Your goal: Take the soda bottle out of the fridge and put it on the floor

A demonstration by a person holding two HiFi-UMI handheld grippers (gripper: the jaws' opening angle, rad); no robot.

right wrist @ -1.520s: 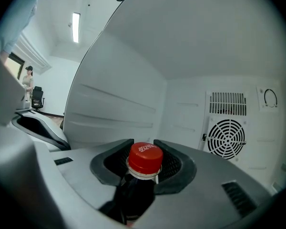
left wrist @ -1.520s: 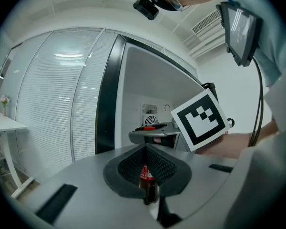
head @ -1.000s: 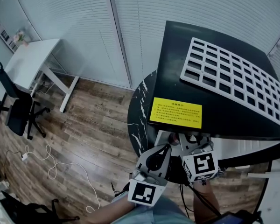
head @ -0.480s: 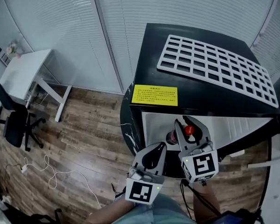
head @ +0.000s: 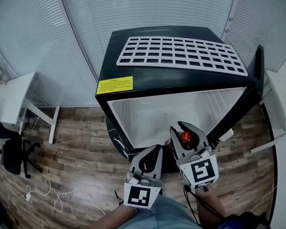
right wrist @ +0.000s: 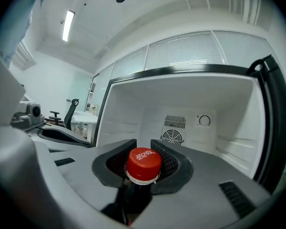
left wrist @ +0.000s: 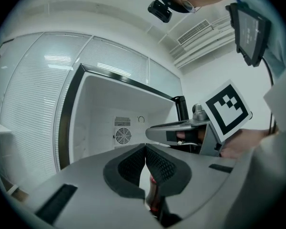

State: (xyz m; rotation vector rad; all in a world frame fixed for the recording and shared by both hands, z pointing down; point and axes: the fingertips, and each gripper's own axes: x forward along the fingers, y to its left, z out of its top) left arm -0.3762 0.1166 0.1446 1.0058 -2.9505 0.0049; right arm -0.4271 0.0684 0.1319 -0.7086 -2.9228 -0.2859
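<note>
My right gripper [head: 183, 129] is shut on the neck of a dark soda bottle with a red cap [head: 185, 136], just in front of the open black fridge [head: 148, 80]. In the right gripper view the cap [right wrist: 144, 164] stands up between the pads of my right gripper [right wrist: 143, 148], with the fridge's white inside [right wrist: 190, 123] behind it. The left gripper [head: 155, 150] hangs beside it to the left, shut on nothing. In the left gripper view the pads of my left gripper [left wrist: 145, 150] meet, and the right gripper's arm [left wrist: 178, 132] shows beyond.
A white grid rack [head: 181, 51] lies on the fridge top, beside a yellow label [head: 115, 85]. The fridge door [head: 255, 75] stands open at the right. On the wooden floor [head: 81, 147] at the left are a white desk [head: 12, 99], an office chair [head: 9, 151] and a loose cable [head: 52, 199].
The head view has swung to face the fridge, so its white inside now shows. The red cap has come into view between the right jaws. Both grippers stay close together.
</note>
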